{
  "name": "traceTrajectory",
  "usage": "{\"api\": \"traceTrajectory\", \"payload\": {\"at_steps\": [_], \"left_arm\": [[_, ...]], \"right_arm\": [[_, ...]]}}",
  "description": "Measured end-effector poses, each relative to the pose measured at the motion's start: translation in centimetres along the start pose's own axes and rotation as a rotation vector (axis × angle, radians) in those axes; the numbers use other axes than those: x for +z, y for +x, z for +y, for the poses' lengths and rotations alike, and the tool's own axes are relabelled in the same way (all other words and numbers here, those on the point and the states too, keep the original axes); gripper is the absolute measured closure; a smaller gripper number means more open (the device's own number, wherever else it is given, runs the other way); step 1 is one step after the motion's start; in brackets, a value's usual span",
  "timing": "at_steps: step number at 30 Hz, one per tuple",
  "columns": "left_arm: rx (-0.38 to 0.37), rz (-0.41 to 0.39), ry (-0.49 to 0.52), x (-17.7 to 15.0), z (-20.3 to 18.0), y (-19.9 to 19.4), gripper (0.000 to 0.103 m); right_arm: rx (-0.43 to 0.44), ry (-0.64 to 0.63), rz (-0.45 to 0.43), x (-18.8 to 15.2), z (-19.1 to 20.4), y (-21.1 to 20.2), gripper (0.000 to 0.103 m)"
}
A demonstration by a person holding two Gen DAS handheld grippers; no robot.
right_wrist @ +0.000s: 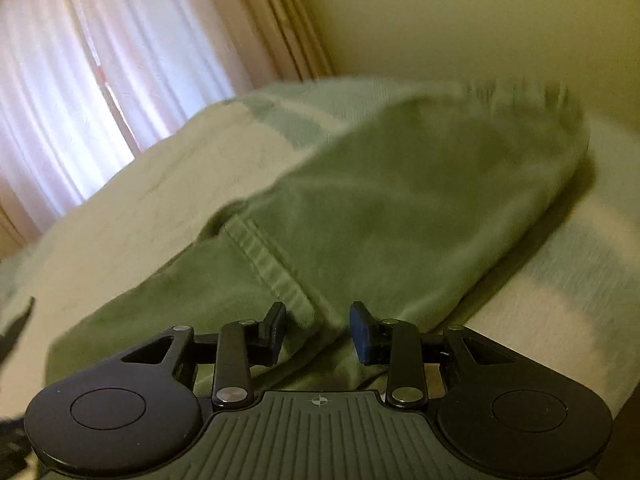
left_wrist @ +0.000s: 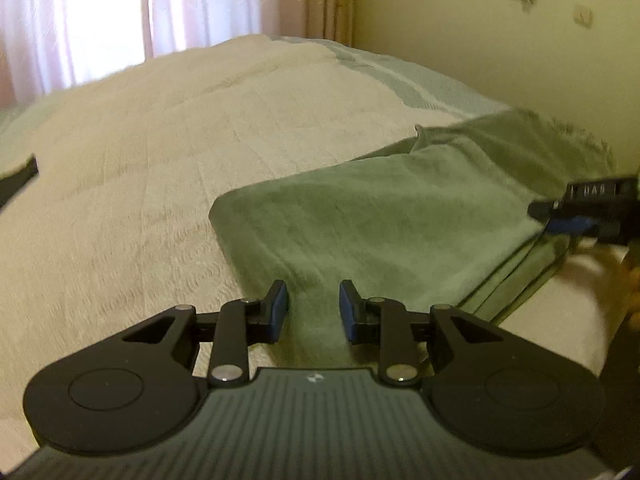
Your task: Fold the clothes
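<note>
the green cloth (left_wrist: 384,216) lay partly folded on the bed (left_wrist: 140,160), soft and limp, best taken at its hemmed edge. left gripper (left_wrist: 313,308) fingers pinched a fold; right gripper (right_wrist: 318,330) fingers stood apart around cloth.

The garment (left_wrist: 400,216) between the black, blue-padded fingers (left_wrist: 280,304) is plain sage green. The bedspread (left_wrist: 160,152) beyond them is cream with pale green bands; the curtains (left_wrist: 100,12) are pinkish white.
</note>
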State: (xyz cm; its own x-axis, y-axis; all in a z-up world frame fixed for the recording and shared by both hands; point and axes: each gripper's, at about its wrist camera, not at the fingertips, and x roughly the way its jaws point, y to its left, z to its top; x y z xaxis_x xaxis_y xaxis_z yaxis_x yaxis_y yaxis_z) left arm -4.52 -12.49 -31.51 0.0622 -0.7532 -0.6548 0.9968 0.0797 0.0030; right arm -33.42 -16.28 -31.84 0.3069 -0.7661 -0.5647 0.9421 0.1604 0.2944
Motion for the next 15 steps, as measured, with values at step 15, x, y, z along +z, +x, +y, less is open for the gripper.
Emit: {"api": "traceTrajectory", "payload": {"at_steps": [15], "left_arm": [[-0.051, 0.015, -0.041, 0.2, -1.5, -0.5, 0.087]], "right_arm": [[0.082, -0.21, 0.036, -0.4, 0.1, -0.5, 0.069]]}}
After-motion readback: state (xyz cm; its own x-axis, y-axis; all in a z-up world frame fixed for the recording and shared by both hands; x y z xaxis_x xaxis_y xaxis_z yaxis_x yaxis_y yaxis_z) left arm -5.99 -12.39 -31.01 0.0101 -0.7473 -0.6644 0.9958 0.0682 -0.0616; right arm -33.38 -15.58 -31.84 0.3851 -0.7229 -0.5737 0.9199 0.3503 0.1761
